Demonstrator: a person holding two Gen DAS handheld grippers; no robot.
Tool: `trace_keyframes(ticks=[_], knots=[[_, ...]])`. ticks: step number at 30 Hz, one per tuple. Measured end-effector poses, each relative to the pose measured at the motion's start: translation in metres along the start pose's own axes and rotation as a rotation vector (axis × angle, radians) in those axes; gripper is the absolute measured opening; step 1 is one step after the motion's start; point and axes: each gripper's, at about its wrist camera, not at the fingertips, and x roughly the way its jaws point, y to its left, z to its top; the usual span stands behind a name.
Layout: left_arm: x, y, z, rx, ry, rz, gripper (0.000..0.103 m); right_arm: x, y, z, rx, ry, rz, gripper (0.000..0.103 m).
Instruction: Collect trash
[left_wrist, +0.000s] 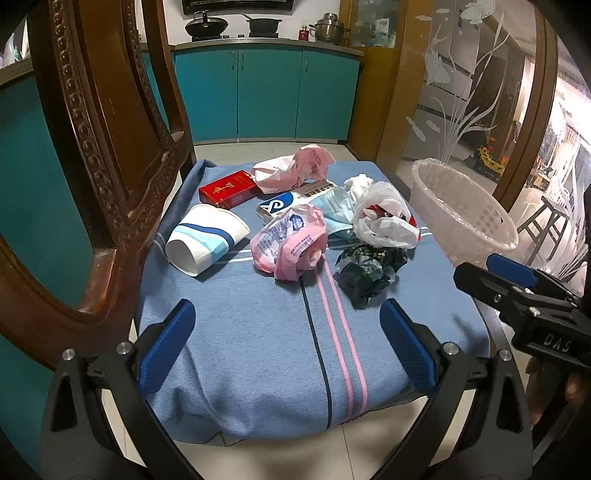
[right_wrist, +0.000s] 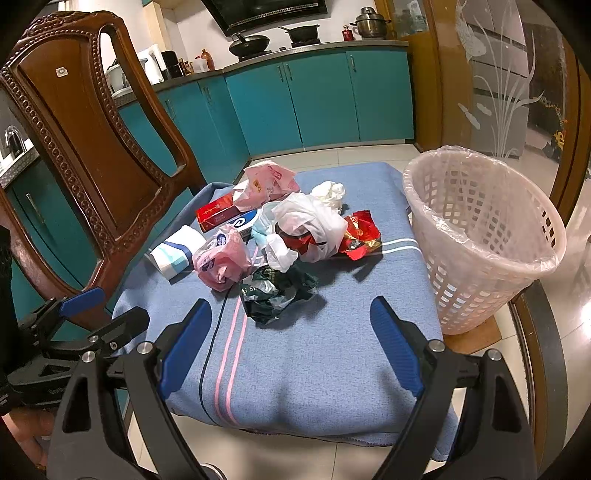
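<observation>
Both grippers, left (left_wrist: 288, 347) & right (right_wrist: 291, 347), hover w/ jaws apart, empty, over the table's near edge, ready to pick. Trash incl. green wrapper (right_wrist: 277, 295) piled mid-table; lined basket (right_wrist: 484, 236) waits off the right edge for drops.

Trash heaped on blue cloth: paper cup (left_wrist: 205, 238) on its side, red box (left_wrist: 226, 188), two crumpled pink bags (left_wrist: 290, 242), face mask (left_wrist: 334, 208), white bag (left_wrist: 382, 218), dark wrapper (left_wrist: 365, 271) nearest, lined white basket (right_wrist: 484, 236) upright beside the cloth.

A blue cloth (right_wrist: 317, 354) covers the seat. A brown chair back (right_wrist: 92, 147) stands at its left edge. Pots (left_wrist: 260, 24) sit on teal cupboards (left_wrist: 266, 92) behind.
</observation>
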Motion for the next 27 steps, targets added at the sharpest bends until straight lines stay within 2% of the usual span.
trace_keyframes(ticks=[3,6,8,9,11,12,16,19,21,23,25,27], knots=[[0.003,0.003,0.001,0.010,0.004,0.020,0.100,0.000,0.000,0.000,0.001,-0.001,0.000,0.086],[0.013,0.002,0.005,0.106,0.025,0.095,0.100,0.000,-0.001,0.001,0.009,-0.005,-0.001,0.086],[0.029,-0.004,0.009,0.251,0.033,0.264,0.100,0.001,-0.001,0.001,0.013,-0.002,0.002,0.086],[0.042,-0.010,0.008,0.356,0.041,0.374,0.100,0.002,0.000,0.001,0.013,0.001,0.004,0.086],[0.063,-0.014,0.006,0.463,0.080,0.441,0.099,0.003,0.000,0.001,0.010,0.005,0.005,0.086],[0.080,-0.015,0.005,0.501,0.130,0.434,0.098,0.004,0.000,0.001,0.010,0.007,0.005,0.086],[0.119,-0.018,0.001,0.616,0.198,0.469,0.087,0.006,-0.003,0.002,0.018,0.016,0.002,0.086],[0.138,-0.009,0.012,0.580,0.216,0.452,0.085,0.007,-0.005,0.002,0.024,0.017,-0.002,0.086],[0.148,0.000,0.021,0.567,0.214,0.479,0.084,0.006,-0.007,0.002,0.025,0.019,-0.002,0.086],[0.155,0.006,0.027,0.550,0.226,0.470,0.084,0.007,-0.007,0.002,0.022,0.020,-0.004,0.086],[0.163,0.012,0.034,0.504,0.234,0.461,0.085,0.008,-0.008,0.002,0.023,0.022,-0.005,0.086],[0.167,0.009,0.037,0.531,0.223,0.470,0.081,0.009,-0.009,0.003,0.024,0.023,-0.005,0.086]])
